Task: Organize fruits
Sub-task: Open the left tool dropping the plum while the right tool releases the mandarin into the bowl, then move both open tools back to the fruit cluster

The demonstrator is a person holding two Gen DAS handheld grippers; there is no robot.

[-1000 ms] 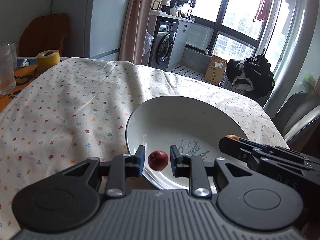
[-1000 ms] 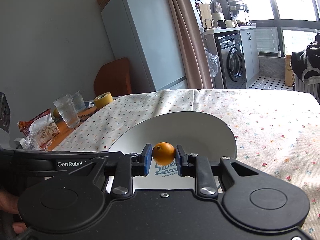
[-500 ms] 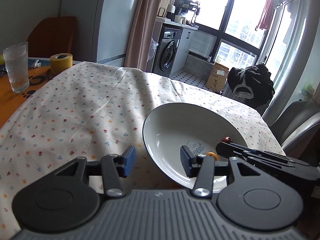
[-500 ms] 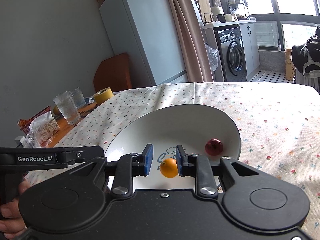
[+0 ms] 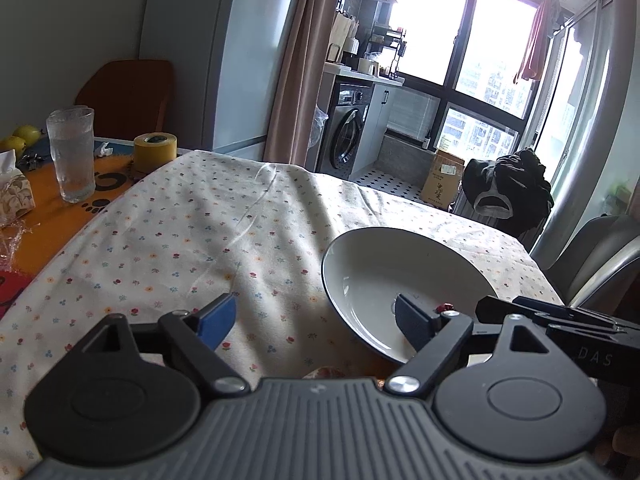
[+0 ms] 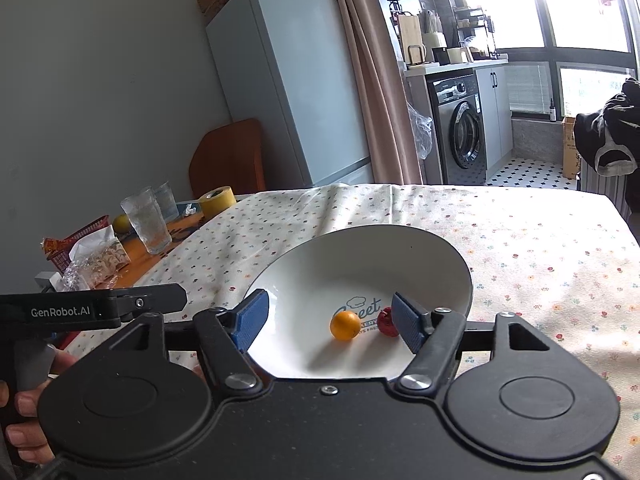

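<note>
Left wrist view
Left gripper (image 5: 316, 320): jaws spread wide, nothing between them, hovering over the floral cloth at the near-left edge of the bowl.
Bowl (image 5: 348, 248): white and deep, sitting on the cloth-covered desk (image 5: 180, 232); the right blue pad overlaps its near rim.
Red fruit (image 5: 445, 307): only a sliver peeks out inside the bowl, behind the gripper's right finger.
Right gripper: its dark body pokes in just right of the bowl; can't tell its jaws from here.
Glass (image 5: 71, 156): far left of the bowl, upright on the orange mat, yellow tape roll (image 5: 155, 152) near it.

Right wrist view
Right gripper (image 6: 328, 320): jaws wide apart and empty, poised over the bowl's (image 6: 400, 248) near rim.
Orange fruit (image 6: 345, 325): resting on the bowl's floor, beside the printed lettering.
Red fruit (image 6: 387, 322): also in the bowl, just right of the orange one, partly hidden by the right pad.
Left gripper (image 6: 92, 310): left of the bowl, a hand (image 6: 24, 412) around its handle.
</note>
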